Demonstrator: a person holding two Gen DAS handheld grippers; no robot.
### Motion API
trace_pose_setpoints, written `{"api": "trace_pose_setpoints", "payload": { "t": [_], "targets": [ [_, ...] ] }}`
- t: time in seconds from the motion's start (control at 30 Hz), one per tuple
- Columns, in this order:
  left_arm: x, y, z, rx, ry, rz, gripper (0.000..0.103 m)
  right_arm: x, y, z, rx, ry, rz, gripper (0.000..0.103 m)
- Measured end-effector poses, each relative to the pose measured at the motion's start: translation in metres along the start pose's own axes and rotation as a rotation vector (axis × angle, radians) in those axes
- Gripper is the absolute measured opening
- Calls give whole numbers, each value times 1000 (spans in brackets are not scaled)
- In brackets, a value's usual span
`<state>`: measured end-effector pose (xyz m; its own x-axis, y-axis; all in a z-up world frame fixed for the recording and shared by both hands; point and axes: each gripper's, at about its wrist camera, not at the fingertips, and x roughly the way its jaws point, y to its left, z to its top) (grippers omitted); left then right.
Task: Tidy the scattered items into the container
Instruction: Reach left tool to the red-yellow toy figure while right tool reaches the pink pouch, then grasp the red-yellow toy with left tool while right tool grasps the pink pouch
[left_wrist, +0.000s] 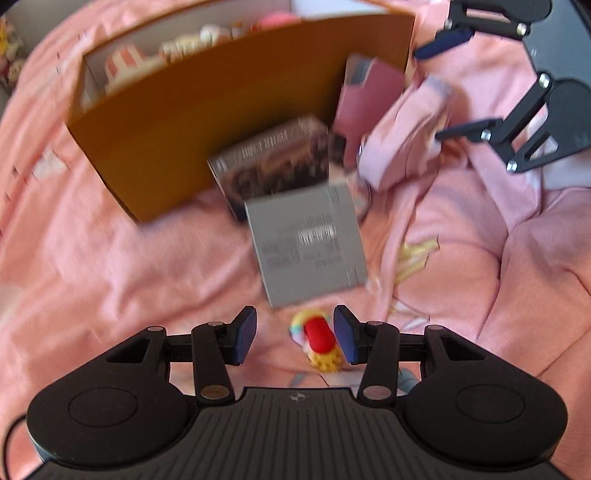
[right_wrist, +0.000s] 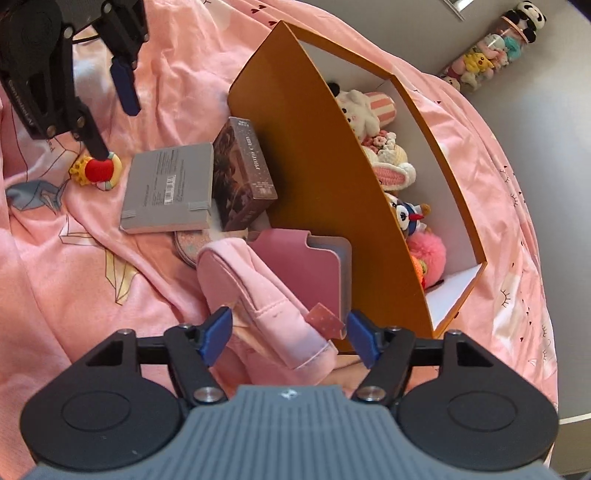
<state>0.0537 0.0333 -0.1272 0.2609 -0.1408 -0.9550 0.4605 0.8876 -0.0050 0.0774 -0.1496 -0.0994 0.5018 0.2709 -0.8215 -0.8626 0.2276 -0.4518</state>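
An orange box (left_wrist: 207, 122) (right_wrist: 314, 166) with a white inside holds several plush toys on the pink bed. A small red and yellow toy (left_wrist: 319, 339) (right_wrist: 96, 170) lies on the sheet between the fingers of my left gripper (left_wrist: 296, 338) (right_wrist: 112, 123), which is open; one fingertip is right at the toy. A pink pouch (right_wrist: 266, 306) (left_wrist: 406, 136) lies between the wide jaws of my right gripper (right_wrist: 290, 336) (left_wrist: 430, 94), which is open, with a gap at the right pad.
A grey flat box (right_wrist: 170, 188) (left_wrist: 306, 243), a dark card box (right_wrist: 243, 173) (left_wrist: 273, 162) and a pink card holder (right_wrist: 295, 269) (left_wrist: 365, 96) lie against the box's outer wall, over a round tin (right_wrist: 188, 243). A jar of plush toys (right_wrist: 491, 48) stands beyond the bed.
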Motion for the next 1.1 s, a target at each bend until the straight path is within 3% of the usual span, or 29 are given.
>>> {"api": "trace_pose_setpoints", "payload": {
  "t": [0.2, 0.33, 0.57, 0.73, 0.93, 1.1],
  "targets": [
    [16, 1, -10, -40, 53, -21, 54, 8, -6, -6, 78, 21, 77, 74],
    [14, 4, -14, -65, 45, -37, 54, 5, 8, -10, 74, 36, 111, 63],
    [16, 8, -15, -78, 52, -64, 57, 13, 30, -10, 62, 49, 142, 57],
    [20, 5, -14, -82, 68, -71, 61, 20, 42, -10, 102, 46, 133, 52],
    [26, 0, -15, -68, 84, -55, 62, 17, 40, -16, 253, 21, 116, 47],
    [23, 1, -18, -87, 85, -34, 49, 8, 39, -19, 339, -15, 95, 44]
  ]
}}
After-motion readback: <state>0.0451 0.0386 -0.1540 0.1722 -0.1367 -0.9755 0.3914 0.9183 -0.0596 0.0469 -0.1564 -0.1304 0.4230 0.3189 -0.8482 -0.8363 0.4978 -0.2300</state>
